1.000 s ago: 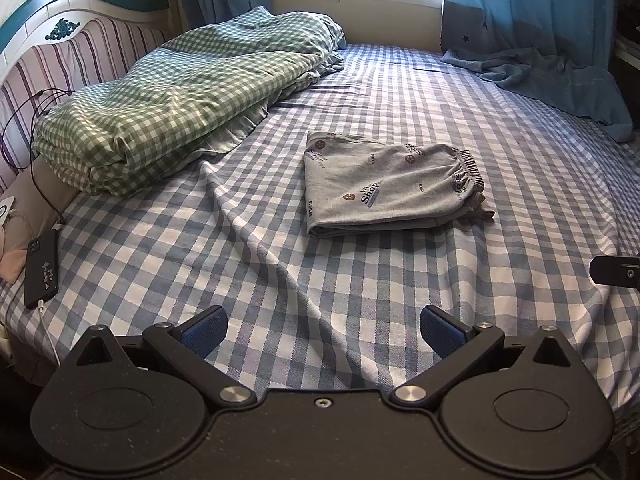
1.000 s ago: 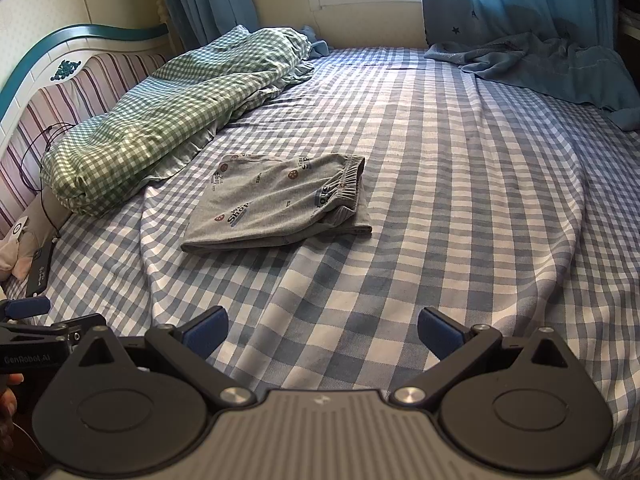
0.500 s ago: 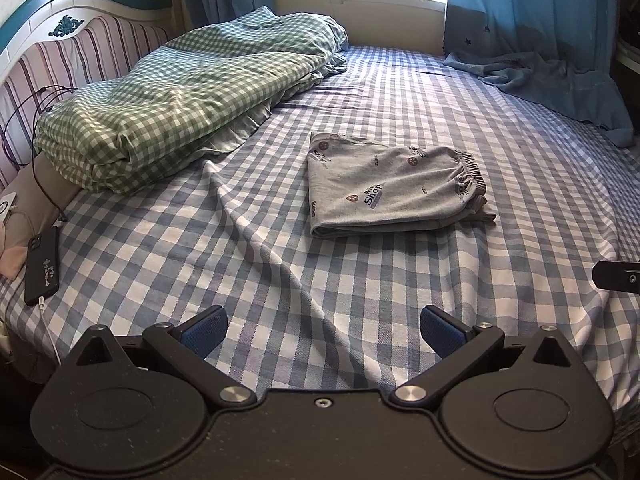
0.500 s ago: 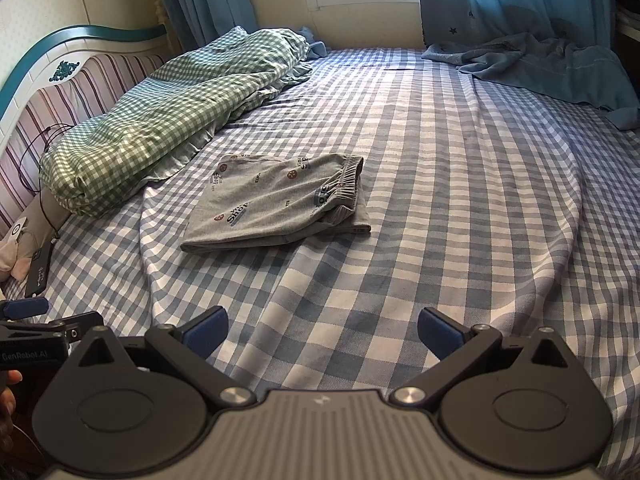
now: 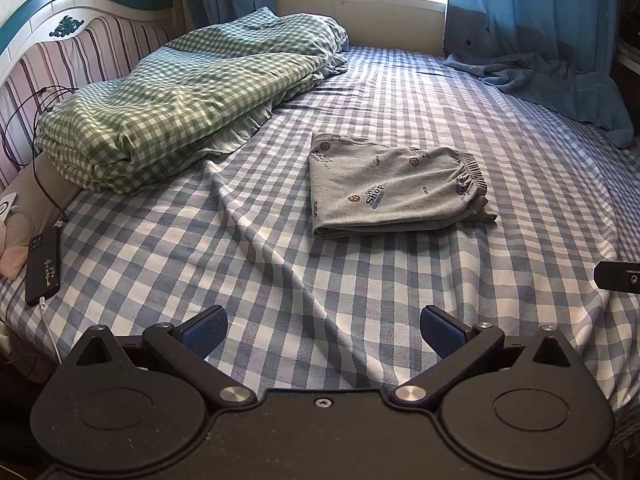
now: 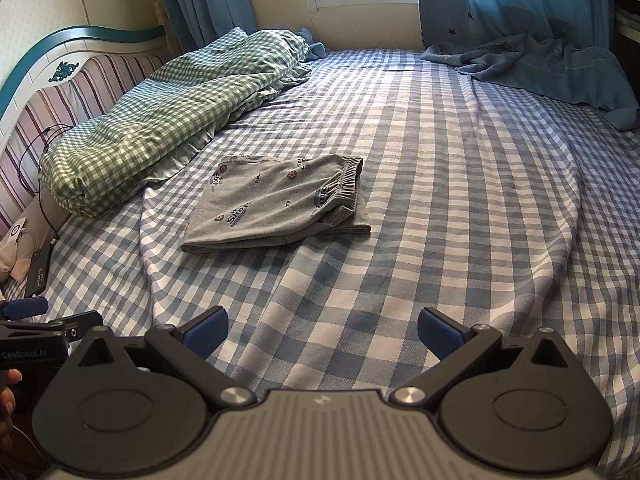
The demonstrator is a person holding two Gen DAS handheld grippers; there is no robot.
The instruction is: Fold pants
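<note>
Grey printed pants (image 5: 390,188) lie folded into a compact rectangle on the blue checked bed sheet (image 5: 280,272), waistband to the right. They also show in the right wrist view (image 6: 280,204). My left gripper (image 5: 323,330) is open and empty, held well back from the pants near the bed's front edge. My right gripper (image 6: 322,330) is open and empty too, also well short of the pants. The left gripper shows at the left edge of the right wrist view (image 6: 24,308). The right gripper's finger (image 5: 618,276) pokes in at the right edge of the left wrist view.
A folded green checked duvet (image 5: 184,100) lies along the striped headboard (image 5: 76,52). A black phone (image 5: 43,266) with a cable lies at the left edge of the bed. A blue curtain (image 5: 560,76) drapes onto the far right of the bed below the window.
Both views have shifted slightly. The pants have not moved and both grippers stay open.
</note>
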